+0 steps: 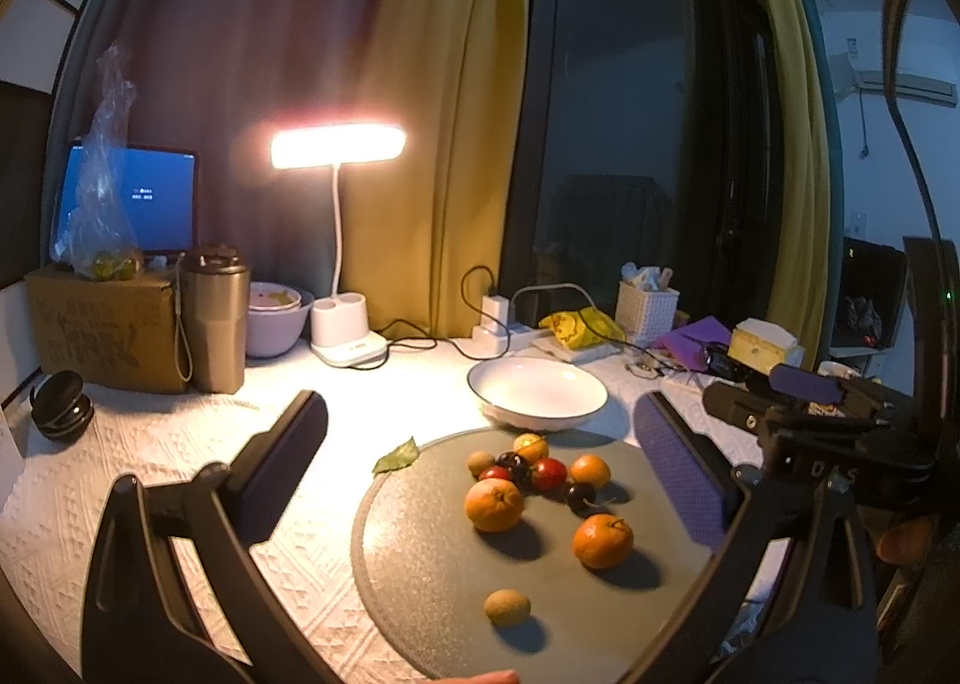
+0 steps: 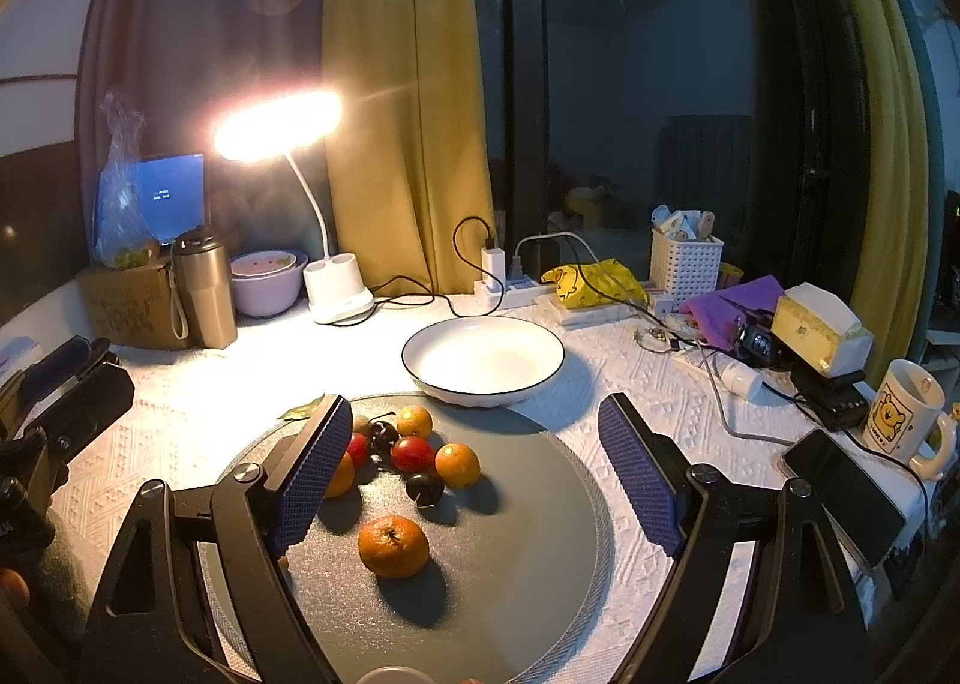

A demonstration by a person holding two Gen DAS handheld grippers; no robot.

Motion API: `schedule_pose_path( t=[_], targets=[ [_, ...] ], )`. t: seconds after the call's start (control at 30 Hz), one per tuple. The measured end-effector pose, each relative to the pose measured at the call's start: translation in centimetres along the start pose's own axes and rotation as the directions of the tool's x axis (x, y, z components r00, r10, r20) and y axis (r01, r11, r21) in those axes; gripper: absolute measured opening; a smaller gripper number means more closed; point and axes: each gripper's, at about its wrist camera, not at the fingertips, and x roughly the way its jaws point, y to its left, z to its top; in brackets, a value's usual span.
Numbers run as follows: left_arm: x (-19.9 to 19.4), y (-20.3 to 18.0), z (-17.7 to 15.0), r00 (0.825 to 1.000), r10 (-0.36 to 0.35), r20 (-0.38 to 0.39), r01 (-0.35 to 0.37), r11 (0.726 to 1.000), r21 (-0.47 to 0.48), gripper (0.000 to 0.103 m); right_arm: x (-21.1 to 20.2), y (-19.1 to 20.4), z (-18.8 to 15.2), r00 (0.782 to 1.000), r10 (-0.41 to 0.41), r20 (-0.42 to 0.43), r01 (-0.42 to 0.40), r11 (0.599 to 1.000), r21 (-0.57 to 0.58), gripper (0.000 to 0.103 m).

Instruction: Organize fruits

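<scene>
Ahead, between the spread, empty jaws of the right gripper [image 2: 474,474], lies the nearest mandarin [image 2: 393,545], mid-mat [image 2: 528,564]; left gripper [image 1: 480,480] likewise open.

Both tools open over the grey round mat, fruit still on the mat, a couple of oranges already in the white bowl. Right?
Not quite: the white black-rimmed bowl is empty, as the right wrist view shows. The rest holds: left tool and right tool are open, and the fruit sits on the grey round mat.
</scene>
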Motion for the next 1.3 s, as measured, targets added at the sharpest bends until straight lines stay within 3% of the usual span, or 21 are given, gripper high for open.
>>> schedule_pose_path(
  t=[0.17,0.33,0.63,0.83,1.03,1.07,1.13,1.2,1.3],
  targets=[
    [0.6,0.3,-0.6,0.999,-0.002,-0.042,0.003,1.000,0.004,0.103,0.5,0.0,-0.3,1.000,0.008,-0.013,-0.008,1.000,-0.001,0.086],
    [2.4,0.3,-2.2,0.988,-0.005,-0.157,0.007,1.000,0.012,0.102,1.2,0.3,-1.1,0.998,0.042,-0.054,-0.042,0.999,-0.008,0.086],
    [5.5,-1.1,-5.8,0.937,-0.044,-0.347,0.062,0.997,0.040,0.101,3.3,0.2,-3.1,0.983,0.099,-0.155,-0.100,0.995,0.003,0.086],
    [7.4,-1.5,-7.8,0.888,-0.031,-0.458,0.068,0.996,0.063,0.081,5.3,0.3,-4.7,0.958,0.164,-0.235,-0.159,0.986,0.038,0.080],
    [9.0,-0.8,-9.1,0.841,-0.034,-0.540,0.075,0.996,0.053,0.049,7.7,1.1,-5.6,0.927,0.225,-0.301,-0.219,0.974,0.052,0.075],
    [9.0,-0.7,-9.3,0.840,-0.035,-0.542,0.076,0.996,0.055,0.046,8.0,1.3,-5.6,0.923,0.230,-0.308,-0.225,0.973,0.050,0.074],
    [9.1,-0.7,-9.3,0.841,-0.033,-0.541,0.079,0.995,0.062,0.042,8.6,1.8,-5.9,0.911,0.250,-0.329,-0.248,0.968,0.050,0.063],
    [9.2,-0.8,-9.2,0.840,-0.035,-0.542,0.083,0.994,0.065,0.031,9.2,2.3,-6.4,0.900,0.247,-0.359,-0.250,0.967,0.038,0.050],
    [9.5,-0.8,-9.1,0.836,-0.044,-0.547,0.089,0.994,0.057,0.029,9.6,2.3,-6.7,0.898,0.236,-0.372,-0.245,0.969,0.024,0.046]
  ],
)
